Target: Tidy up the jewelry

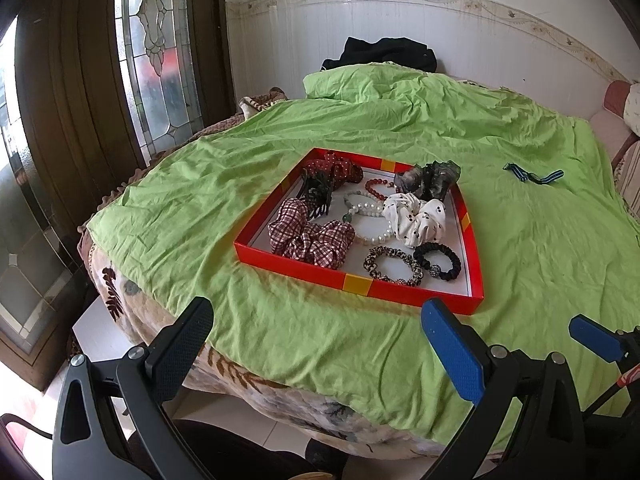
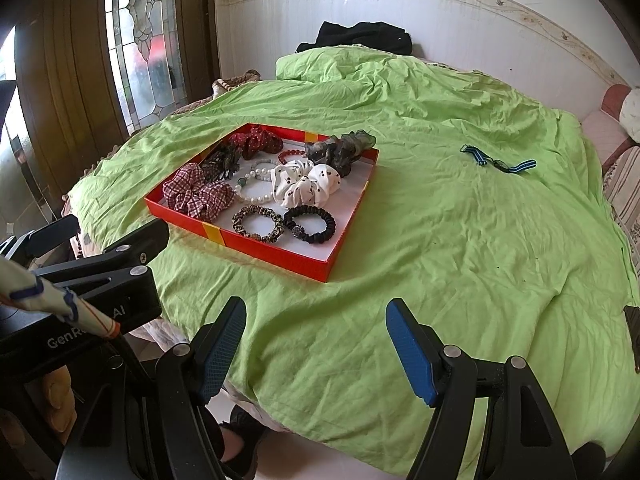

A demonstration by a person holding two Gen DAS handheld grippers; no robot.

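A shallow red tray (image 1: 304,270) (image 2: 276,256) lies on the green sheet (image 1: 280,344) (image 2: 440,260). Inside it are a plaid scrunchie (image 1: 310,238) (image 2: 196,192), a white dotted scrunchie (image 1: 416,216) (image 2: 306,184), a black hair tie (image 1: 438,262) (image 2: 310,224), a leopard hair tie (image 1: 392,266) (image 2: 258,224), pearl bracelets (image 1: 370,216) (image 2: 252,186) and other pieces. A blue striped band (image 1: 534,174) (image 2: 498,160) rests alone on the sheet to the right of the tray. My left gripper (image 1: 320,320) and my right gripper (image 2: 316,320) both hover open and empty at the bed's near edge.
Dark clothing (image 1: 384,54) (image 2: 360,38) is heaped at the far end of the bed against the white wall. A wooden door with patterned glass (image 1: 156,40) stands at the left. A patterned blanket (image 1: 132,292) hangs over the bed's near left side.
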